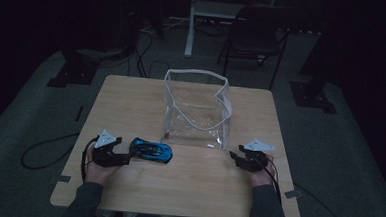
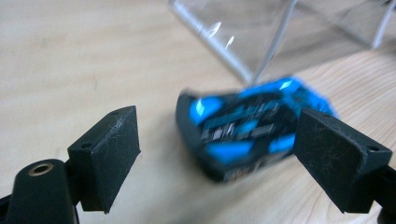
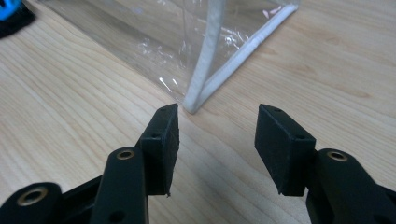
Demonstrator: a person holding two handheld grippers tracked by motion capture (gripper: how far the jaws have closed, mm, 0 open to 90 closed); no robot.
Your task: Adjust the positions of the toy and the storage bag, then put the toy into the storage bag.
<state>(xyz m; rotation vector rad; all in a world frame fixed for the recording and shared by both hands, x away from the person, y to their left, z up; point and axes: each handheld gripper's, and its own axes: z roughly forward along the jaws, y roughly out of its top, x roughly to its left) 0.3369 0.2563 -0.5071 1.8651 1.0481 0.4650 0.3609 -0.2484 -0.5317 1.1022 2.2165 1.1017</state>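
Two grippers rested near the table's [image 1: 131, 98] front edge. No writing was legible. A blue-and-black toy car [image 1: 151, 150], glossy and blurred, lay between the left gripper's [image 2: 217, 151] wide-spread jaws, untouched. The right gripper [image 3: 217, 140] stood moderately open, empty, facing the white-trimmed corner of a clear plastic pouch [image 1: 197, 108] standing mid-table.

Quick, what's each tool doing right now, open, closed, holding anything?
Left tool: open, jaws either side of the blue and black toy car, not gripping.
Right tool: open, empty.
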